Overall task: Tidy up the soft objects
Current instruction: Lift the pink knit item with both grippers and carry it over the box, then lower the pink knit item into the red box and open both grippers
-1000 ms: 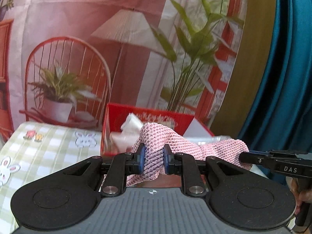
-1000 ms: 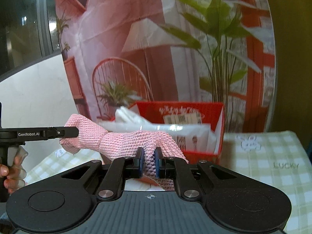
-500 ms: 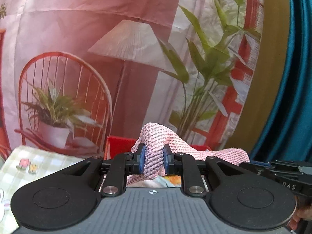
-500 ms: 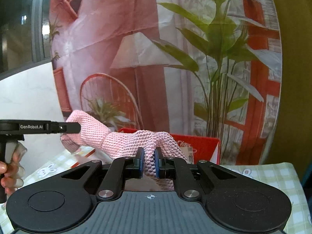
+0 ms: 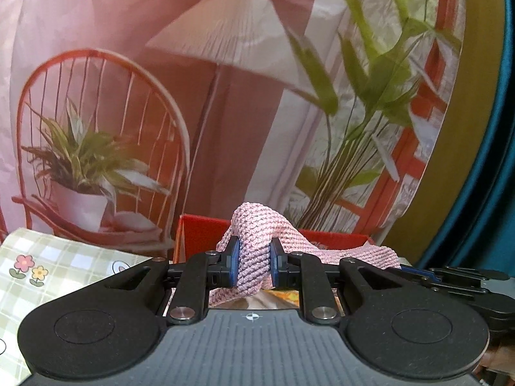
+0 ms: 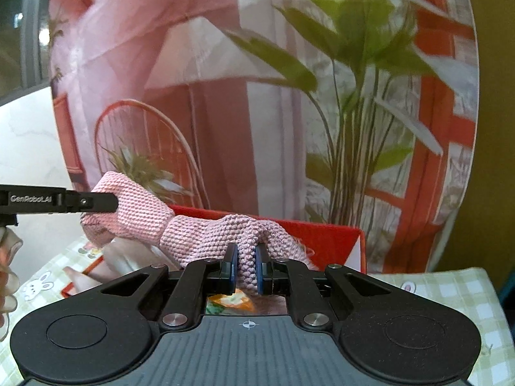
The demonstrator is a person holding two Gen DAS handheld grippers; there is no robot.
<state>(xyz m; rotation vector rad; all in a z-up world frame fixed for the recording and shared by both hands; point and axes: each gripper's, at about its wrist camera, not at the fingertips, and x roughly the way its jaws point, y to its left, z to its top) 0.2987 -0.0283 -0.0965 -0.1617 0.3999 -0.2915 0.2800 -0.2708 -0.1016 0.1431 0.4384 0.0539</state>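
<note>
A pink knitted cloth (image 5: 254, 247) hangs stretched between both grippers over a red box (image 5: 199, 234). My left gripper (image 5: 254, 265) is shut on one bunched end of it. My right gripper (image 6: 246, 268) is shut on the other end of the pink knitted cloth (image 6: 199, 234). In the right wrist view the left gripper (image 6: 111, 202) shows from the side at the far left, clamped on the cloth. The red box (image 6: 325, 234) sits just beyond the cloth, holding white packets (image 6: 125, 257). In the left wrist view the right gripper's black body (image 5: 450, 278) pokes in from the right.
A green checked tablecloth (image 5: 48, 267) with flower and rabbit prints covers the table. Close behind the box hangs a printed backdrop (image 5: 193, 96) of a chair, lamp and plants. A teal curtain (image 5: 489, 193) hangs on the right. A hand (image 6: 6, 276) holds the left gripper.
Both grippers carried the stretched cloth forward toward the box and backdrop. The box has sunk low in both views and its contents are mostly hidden behind the cloth and gripper bodies.
</note>
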